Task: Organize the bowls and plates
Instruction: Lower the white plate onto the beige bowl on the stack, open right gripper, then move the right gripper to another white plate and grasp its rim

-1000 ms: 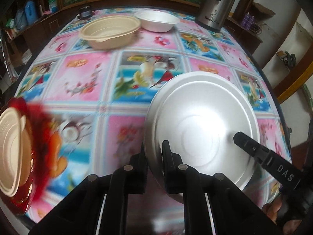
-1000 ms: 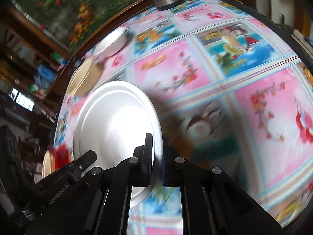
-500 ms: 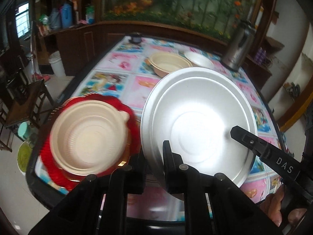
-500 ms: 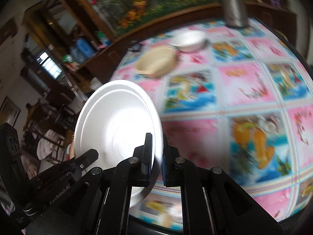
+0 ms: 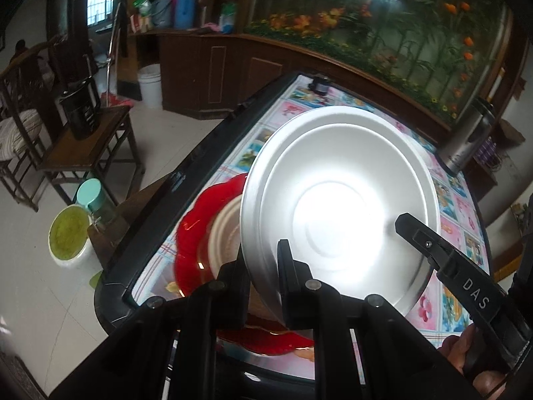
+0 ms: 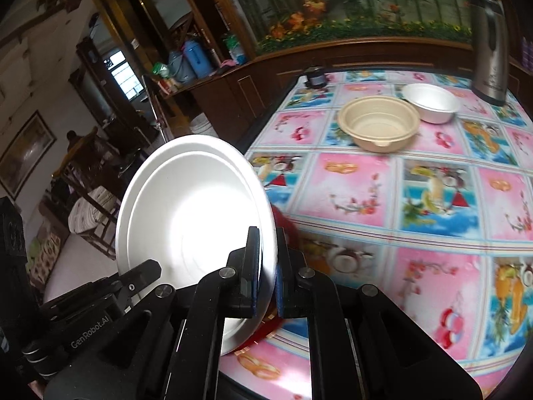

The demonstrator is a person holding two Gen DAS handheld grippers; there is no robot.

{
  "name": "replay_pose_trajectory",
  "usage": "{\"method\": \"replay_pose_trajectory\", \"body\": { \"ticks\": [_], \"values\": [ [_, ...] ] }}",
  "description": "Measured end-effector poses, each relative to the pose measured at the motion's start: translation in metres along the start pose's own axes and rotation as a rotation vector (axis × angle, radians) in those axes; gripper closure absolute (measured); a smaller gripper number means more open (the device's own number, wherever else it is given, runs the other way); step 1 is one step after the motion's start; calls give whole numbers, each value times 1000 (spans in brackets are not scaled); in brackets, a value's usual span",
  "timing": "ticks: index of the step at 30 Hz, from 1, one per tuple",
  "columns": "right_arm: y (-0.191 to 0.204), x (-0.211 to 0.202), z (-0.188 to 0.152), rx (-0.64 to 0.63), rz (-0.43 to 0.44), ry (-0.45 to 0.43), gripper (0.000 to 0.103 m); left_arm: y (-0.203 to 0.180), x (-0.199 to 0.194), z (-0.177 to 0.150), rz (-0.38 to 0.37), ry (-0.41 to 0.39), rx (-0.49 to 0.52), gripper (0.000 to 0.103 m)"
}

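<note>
Clutter is sitting all round the white plate (image 5: 336,200): a red scalloped dish (image 5: 196,233) is lying under it at the table's near corner, with a beige bowl (image 5: 225,233) nested inside, both partly blocked from the left wrist view by the plate itself. Farther back on the table (image 6: 416,200), a second beige bowl (image 6: 378,123) and a white bowl (image 6: 431,101) are touching rims, a steel thermos (image 6: 489,43) standing just behind them and a small dark object (image 6: 314,78) near the far edge. Off the table, a wooden chair, a white bucket and a green-lidded jar are standing on the tiled floor.

Left gripper (image 5: 261,266) is clamping narrow on the plate's near rim; right gripper (image 6: 266,266) is pinching the opposite rim, jaws nearly closed on it. The plate is being held tilted in the air between the two, above the red dish.

The plate is looking round, shallow and matte, with a stepped rim and glare in its centre. The red dish is glossy, with a wavy edge. The tablecloth is shiny, printed in pink and blue squares with fruit and flowers.
</note>
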State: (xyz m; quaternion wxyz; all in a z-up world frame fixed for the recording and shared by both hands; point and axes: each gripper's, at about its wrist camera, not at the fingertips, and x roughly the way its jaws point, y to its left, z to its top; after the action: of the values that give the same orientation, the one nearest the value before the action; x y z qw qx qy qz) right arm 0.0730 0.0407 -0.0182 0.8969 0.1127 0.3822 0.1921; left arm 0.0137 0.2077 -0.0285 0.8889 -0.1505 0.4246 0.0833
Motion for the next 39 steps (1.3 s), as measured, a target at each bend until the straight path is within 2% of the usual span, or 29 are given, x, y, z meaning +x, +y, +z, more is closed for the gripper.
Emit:
{"method": "replay_pose_trajectory", "body": {
  "ticks": [3,12,25,28,30,32,35,39],
  "values": [
    [6,14,-3,-18,-16,9,96,5,10,-1,17,22,-9,89],
    [-2,61,-17,7,-37,115,95,19,38,-5,34,106,-30,90],
    [-1,65,-16,1,-31,117,94,23,37,-4,36,119,-31,89],
    [-1,65,-16,2,-27,117,94,23,34,-4,71,117,-18,85],
    [-3,65,-16,15,-12,122,94,24,30,-5,83,109,-11,79],
    [-6,66,-15,25,6,127,93,25,25,-5,95,106,-6,67],
    [-12,60,-14,33,44,117,93,29,15,-4,119,73,-4,64],
    [-29,41,-6,69,86,38,90,34,-5,2,153,4,-17,60]
  ]
}}
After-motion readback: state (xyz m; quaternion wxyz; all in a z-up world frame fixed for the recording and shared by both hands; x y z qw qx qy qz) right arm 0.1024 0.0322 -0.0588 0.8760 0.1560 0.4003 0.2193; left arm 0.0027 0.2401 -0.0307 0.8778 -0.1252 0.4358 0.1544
